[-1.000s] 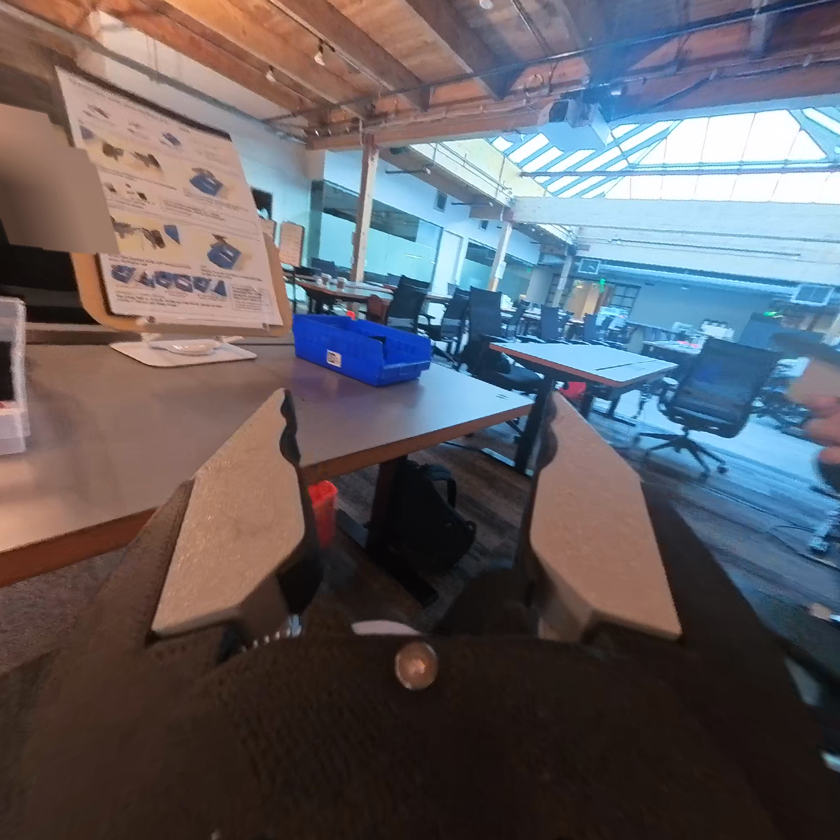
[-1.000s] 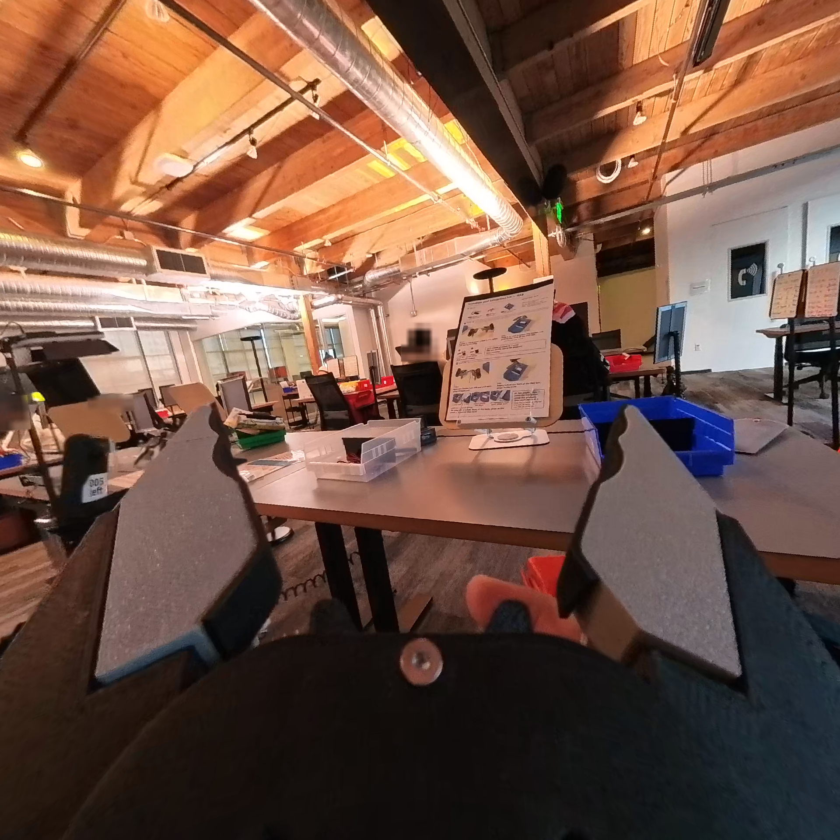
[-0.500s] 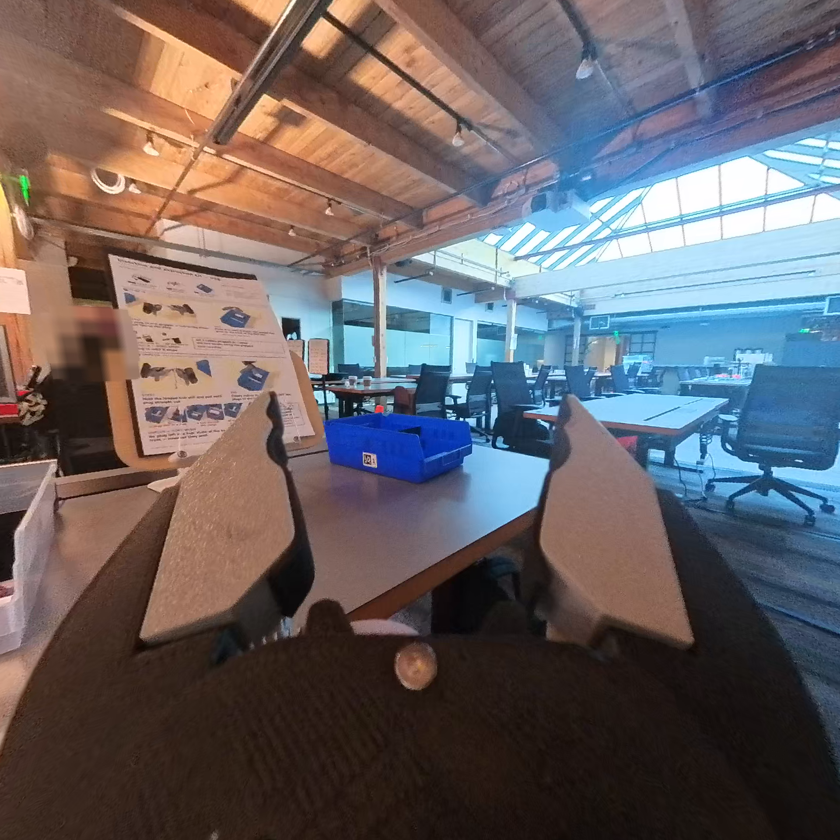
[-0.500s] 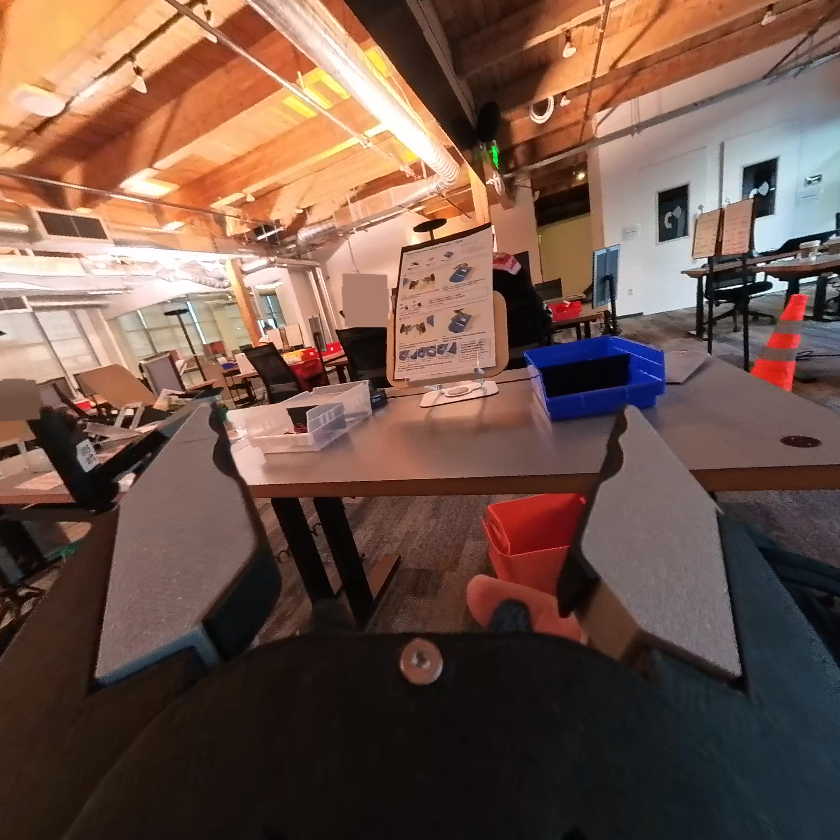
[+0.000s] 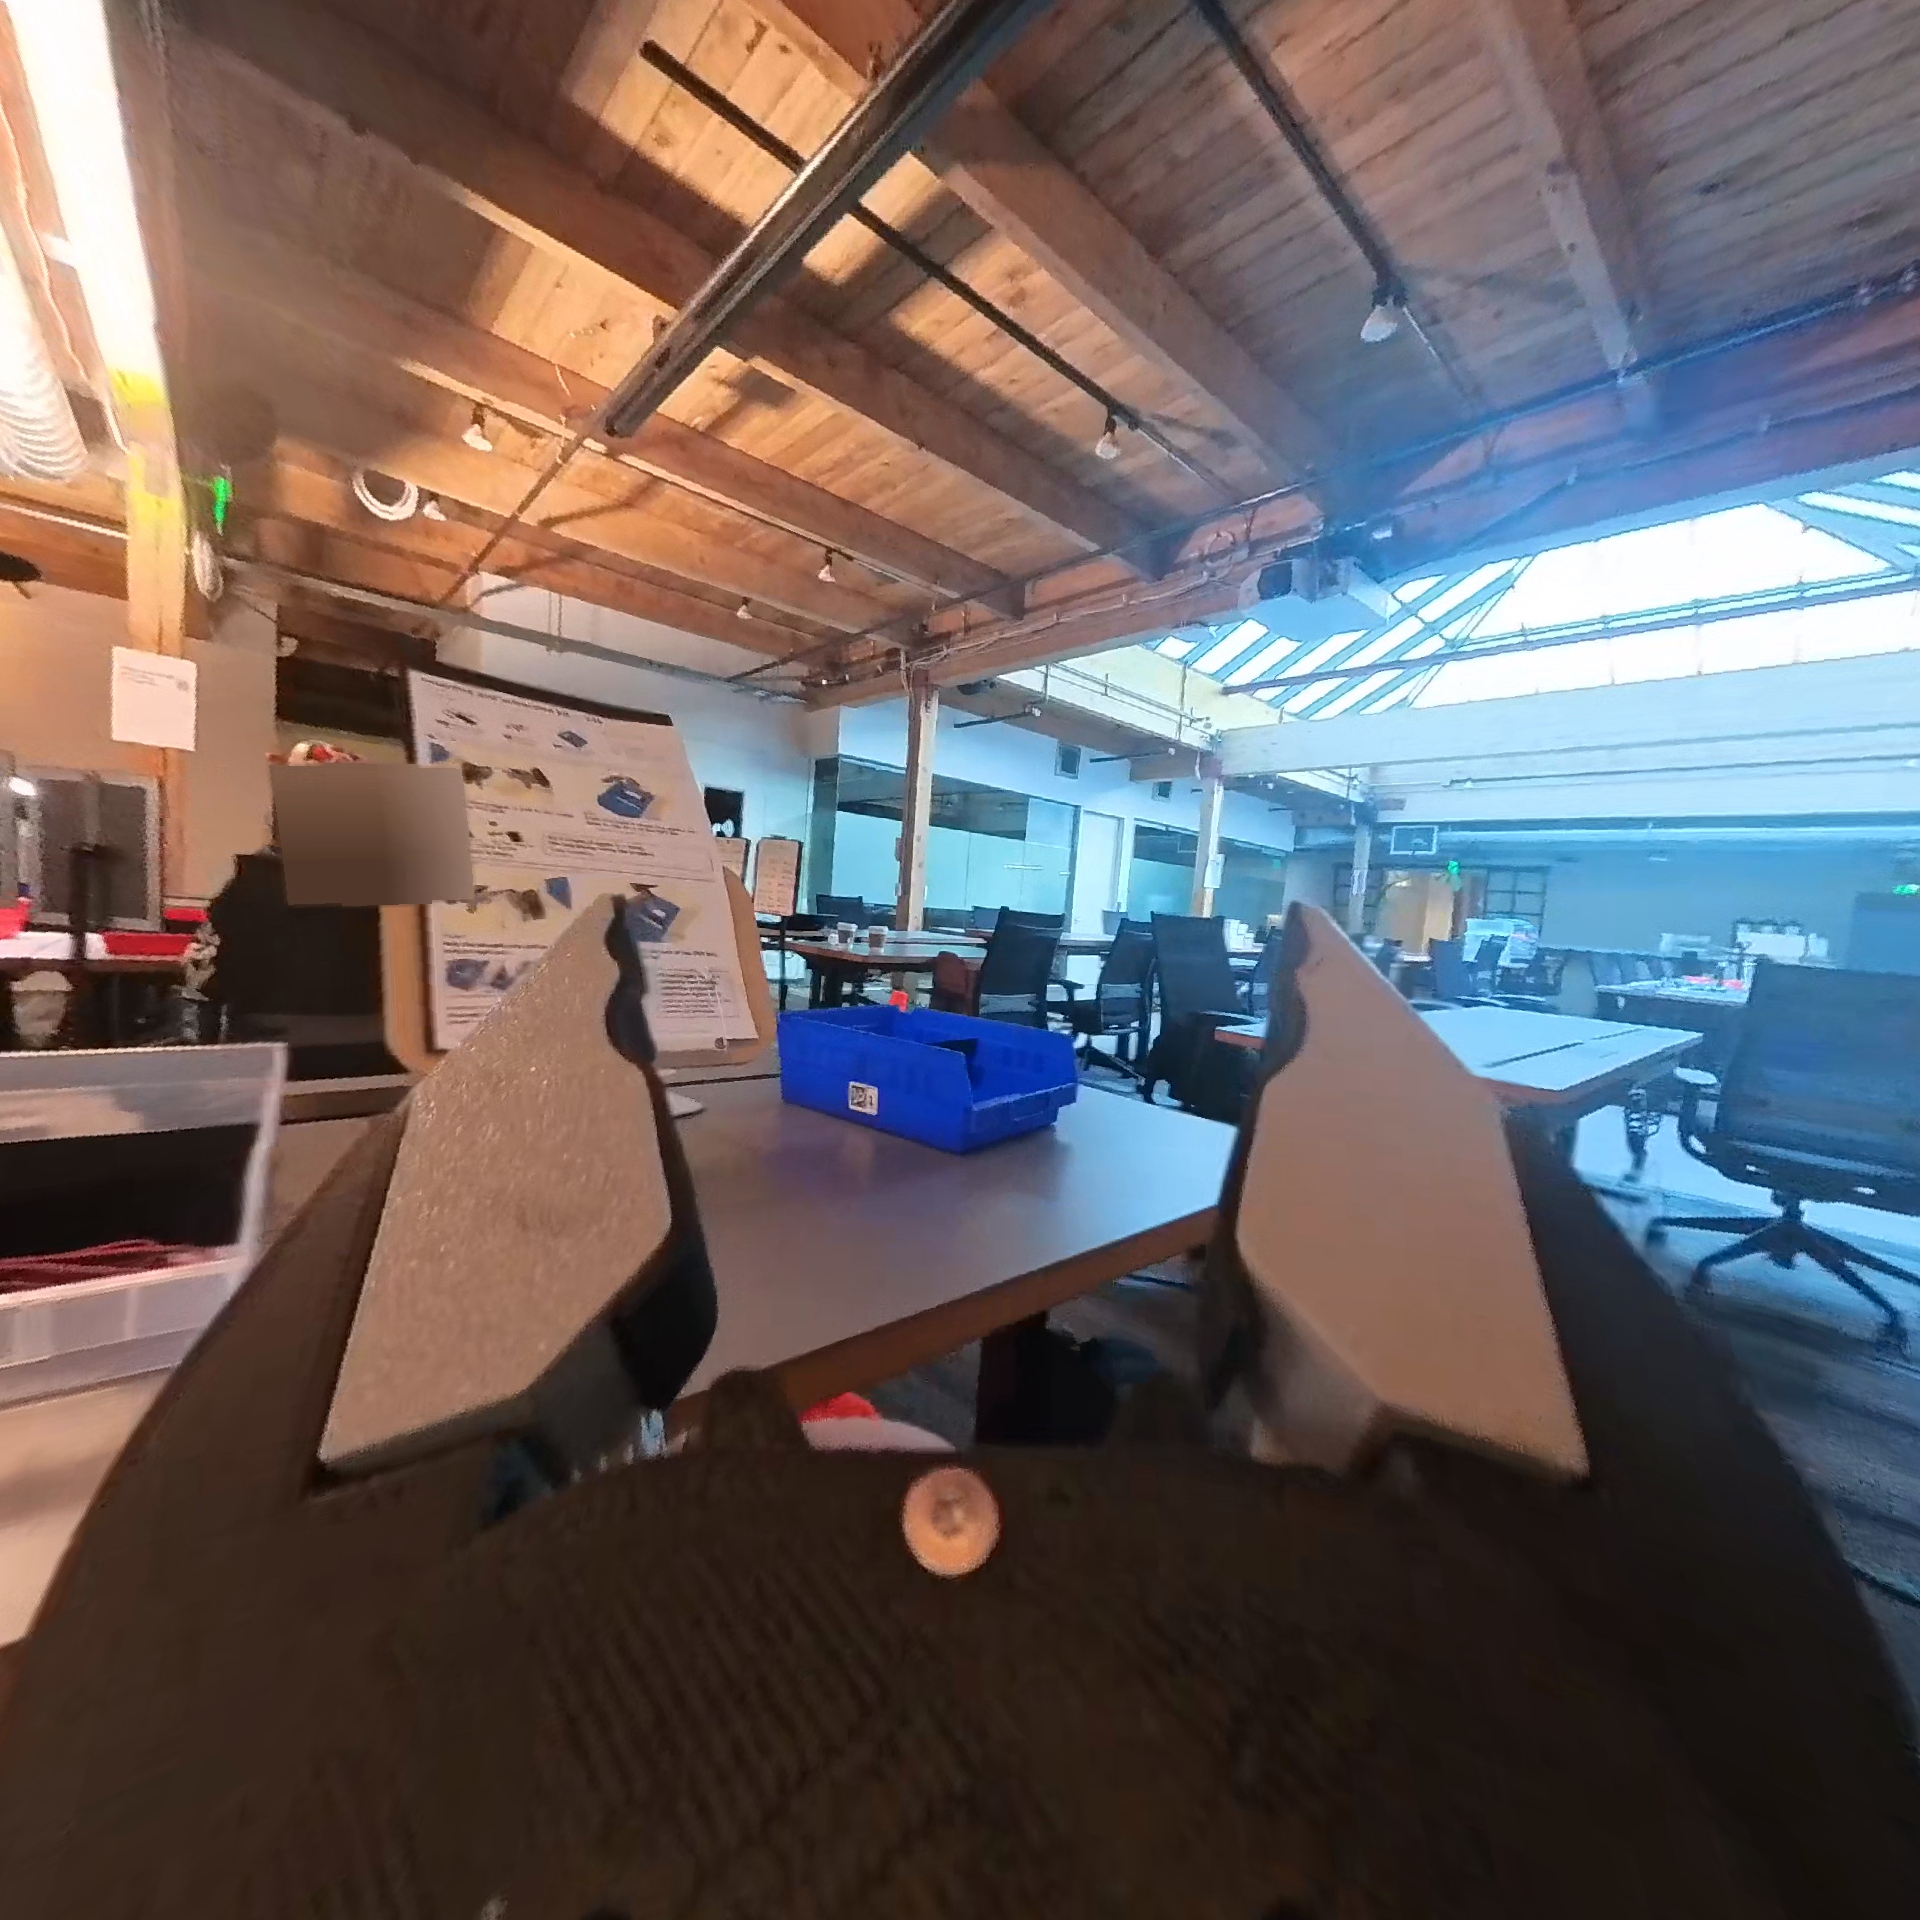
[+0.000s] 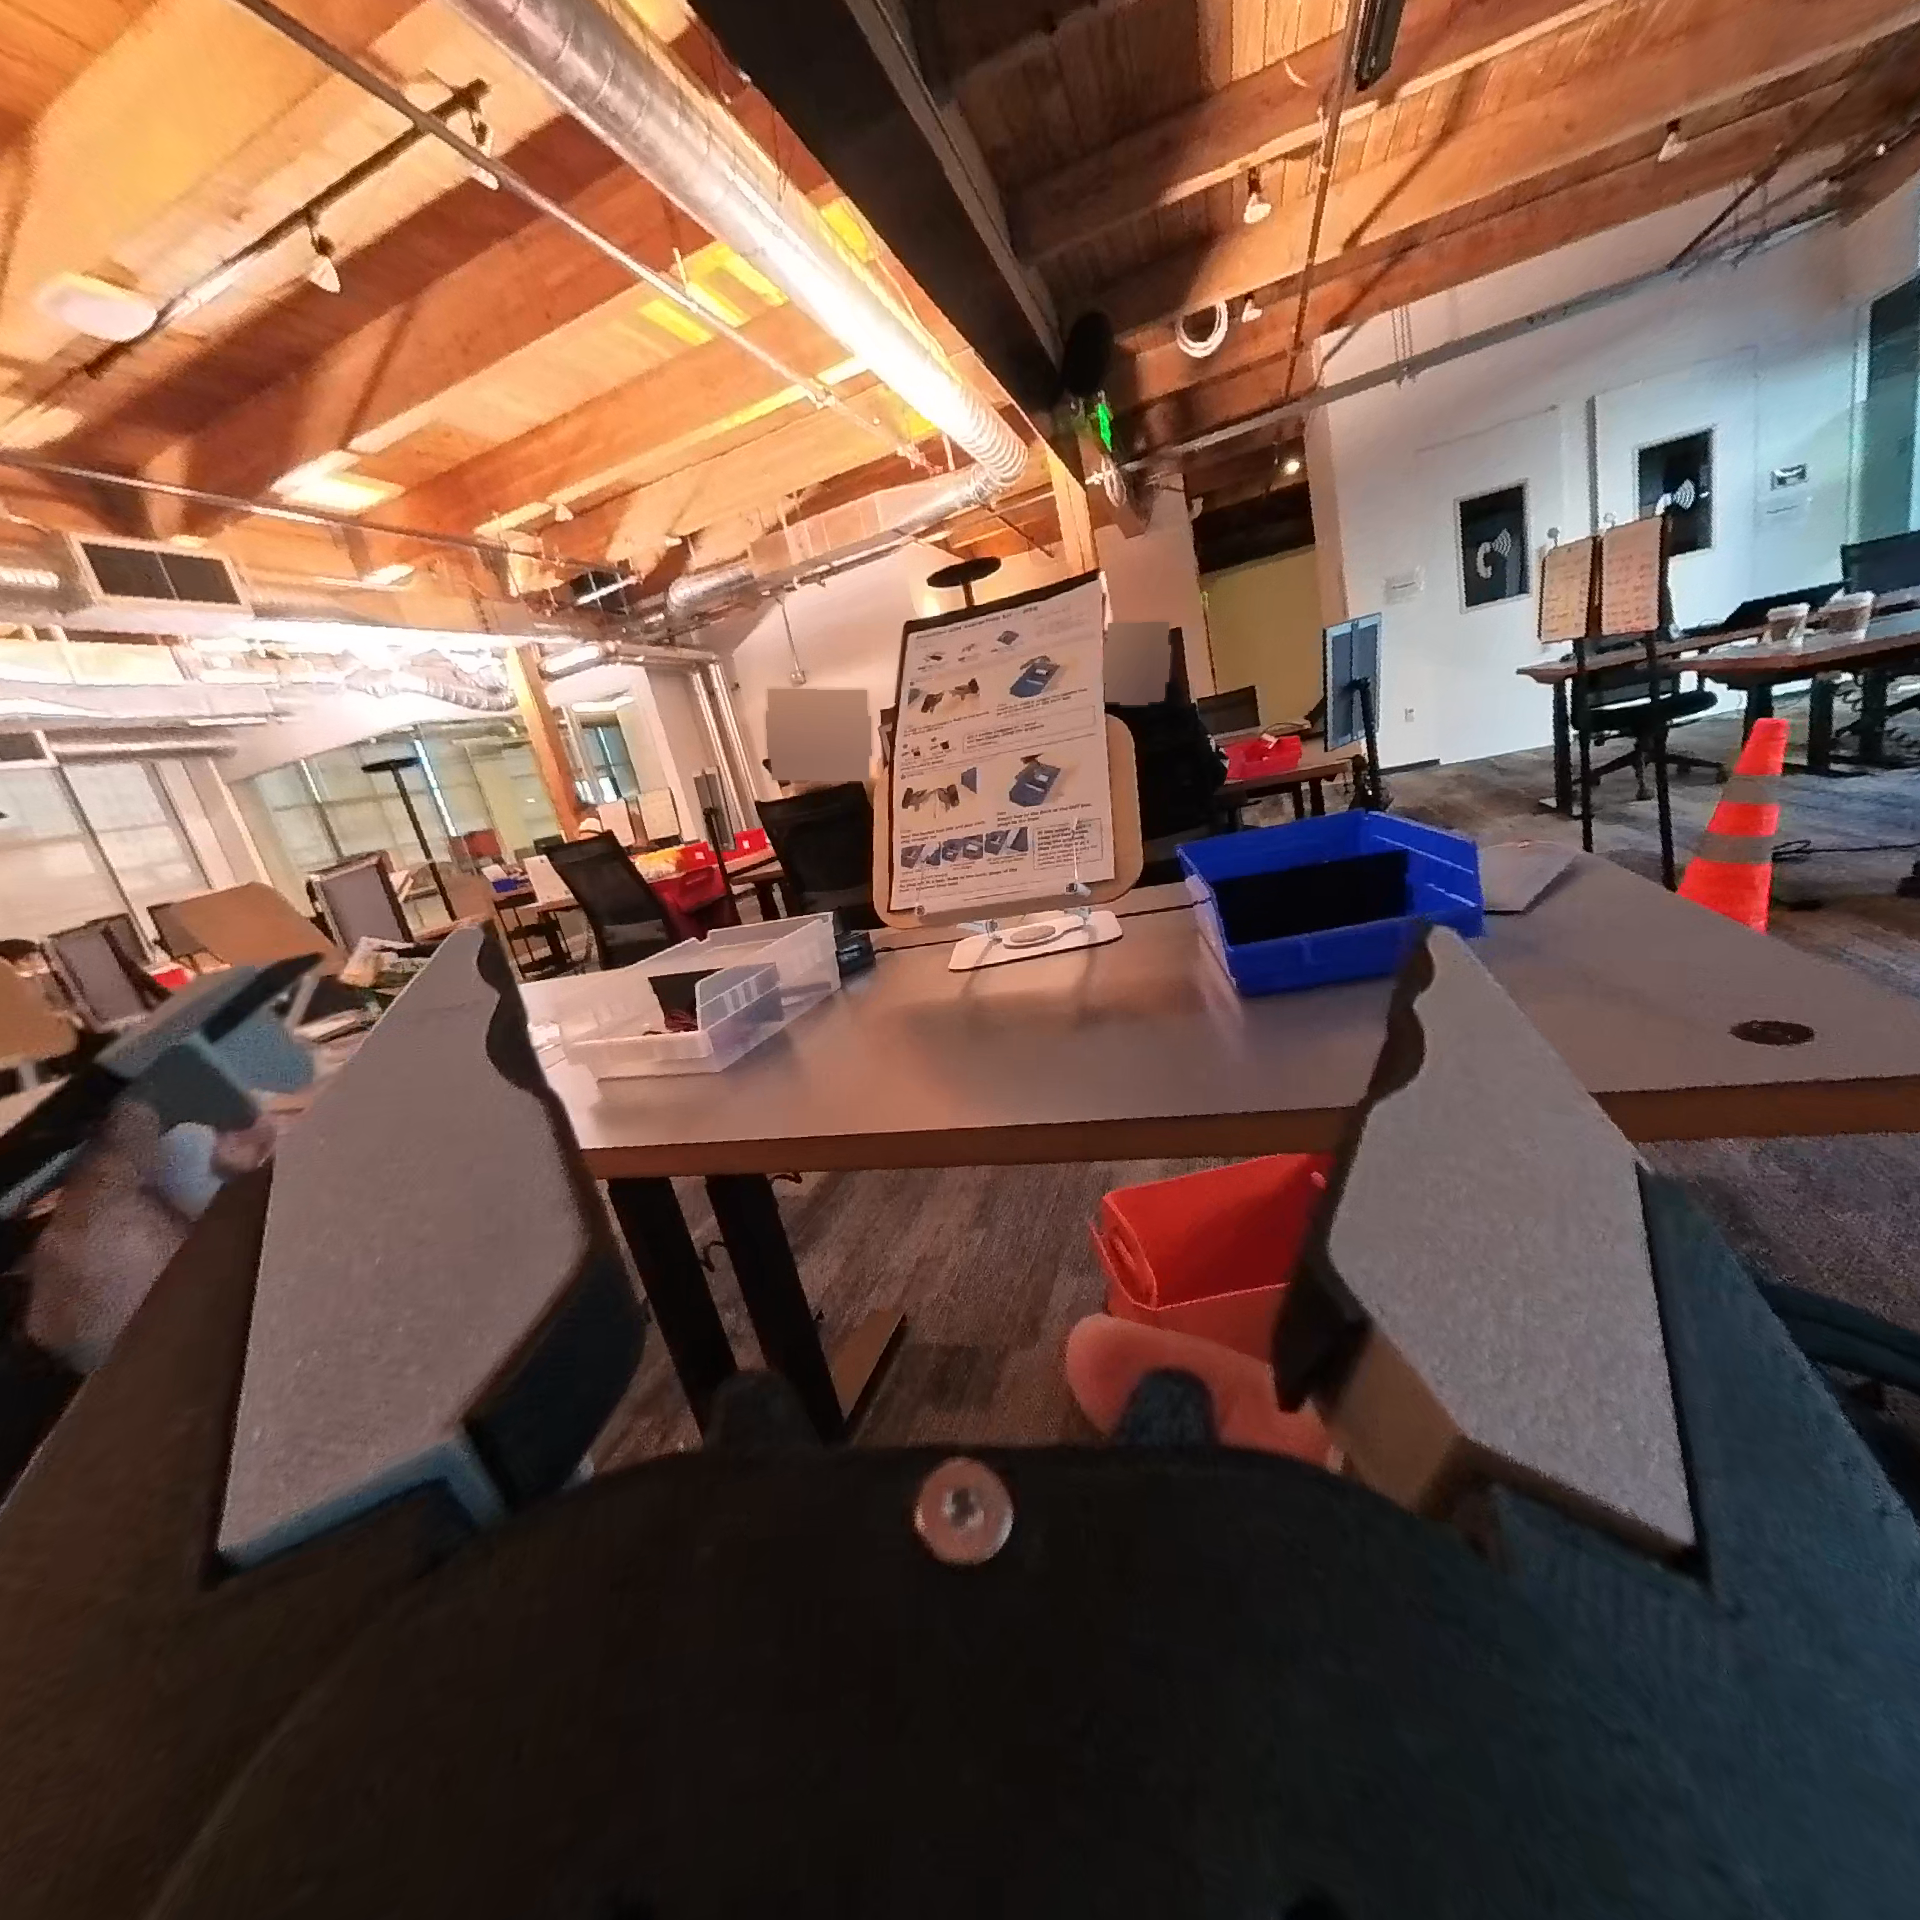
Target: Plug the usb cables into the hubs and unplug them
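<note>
No USB hub shows clearly. A clear plastic tray (image 5: 125,1309) at the left of the grey table (image 5: 935,1205) holds red cables (image 5: 94,1259). It also shows in the right wrist view (image 6: 727,1023), with dark items inside. A blue bin (image 5: 925,1075) stands at the far right of the table, with something black inside it in the right wrist view (image 6: 1340,940). My left gripper (image 5: 951,935) is open and empty, over the near table edge. My right gripper (image 6: 951,966) is open and empty, in front of the table and apart from it.
An instruction sheet on a stand (image 6: 1003,748) is at the table's back. A red bin (image 6: 1205,1247) sits under the table. An orange cone (image 6: 1735,831) stands at the right. Office chairs (image 5: 1808,1132) and other tables lie beyond. The other gripper (image 6: 197,1049) shows blurred at the left. Left tips to right tips: about 105 centimeters.
The left gripper has risen from below the table edge to above it and come closer. The right view has tilted down to show more tabletop and floor. Both jaws stay open.
</note>
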Demonstrator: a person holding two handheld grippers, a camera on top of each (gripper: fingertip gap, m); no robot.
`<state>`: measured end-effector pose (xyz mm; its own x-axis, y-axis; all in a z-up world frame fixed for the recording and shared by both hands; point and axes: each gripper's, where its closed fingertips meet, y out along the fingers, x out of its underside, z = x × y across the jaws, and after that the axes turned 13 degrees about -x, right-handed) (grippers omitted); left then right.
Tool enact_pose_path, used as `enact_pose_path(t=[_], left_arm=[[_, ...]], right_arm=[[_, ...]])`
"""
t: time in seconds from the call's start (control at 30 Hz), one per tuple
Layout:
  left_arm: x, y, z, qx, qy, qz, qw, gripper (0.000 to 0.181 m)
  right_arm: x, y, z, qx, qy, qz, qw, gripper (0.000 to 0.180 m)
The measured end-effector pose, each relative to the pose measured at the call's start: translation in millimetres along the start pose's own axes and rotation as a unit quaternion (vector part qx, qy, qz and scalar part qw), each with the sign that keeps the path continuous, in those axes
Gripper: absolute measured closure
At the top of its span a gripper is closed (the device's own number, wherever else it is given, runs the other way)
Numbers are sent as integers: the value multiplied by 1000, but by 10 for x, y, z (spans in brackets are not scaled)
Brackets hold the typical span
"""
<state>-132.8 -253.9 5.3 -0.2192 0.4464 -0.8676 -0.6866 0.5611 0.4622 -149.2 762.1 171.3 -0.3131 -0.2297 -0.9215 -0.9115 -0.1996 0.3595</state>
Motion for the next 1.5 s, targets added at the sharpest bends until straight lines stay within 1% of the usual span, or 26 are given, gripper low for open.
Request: enact_pose_path(t=[0.13,0.23,0.47,0.63,0.77,0.9,1.0,1.07,1.13,1.17,1.27,1.3,1.37,1.5], left_arm=[[-66,-312,-120,-30,25,3,999,64],[-85,-465,-187,-44,41,2,998,65],[-142,-657,-297,-49,33,7,998,64],[-145,-824,-239,-20,31,8,999,63],[-116,-989,-119,2,54,17,998,58],[48,-1014,-124,-36,101,7,994,59],[59,-1002,-124,-64,124,41,989,73],[59,-1003,-45,-52,141,68,986,82],[19,-1015,35,-27,142,103,984,95],[33,-996,58,-11,134,100,986,92],[134,-912,62,46,72,54,995,81],[151,-901,26,54,62,49,995,78],[189,-876,-111,42,59,42,996,73],[309,-899,-439,10,62,24,998,71]], right_arm=[[-25,-60,111,7,8,0,1000,22],[-39,-56,143,8,10,1,1000,22],[-110,-46,80,8,-5,0,1000,22],[-86,13,60,6,-8,-5,1000,22],[-83,27,71,8,-7,-4,1000,22],[-105,61,58,8,-8,-4,1000,22],[-118,33,27,6,-12,-3,1000,22],[-108,8,22,9,-16,-5,1000,22],[-87,9,34,10,-13,-7,1000,22],[-83,-12,46,10,-10,-7,1000,22],[-58,-23,77,13,-10,-9,1000,22],[-54,-29,83,14,-11,-10,1000,22],[-44,-30,96,16,-13,-13,1000,22],[-24,-8,99,17,-14,-19,1000,22]])
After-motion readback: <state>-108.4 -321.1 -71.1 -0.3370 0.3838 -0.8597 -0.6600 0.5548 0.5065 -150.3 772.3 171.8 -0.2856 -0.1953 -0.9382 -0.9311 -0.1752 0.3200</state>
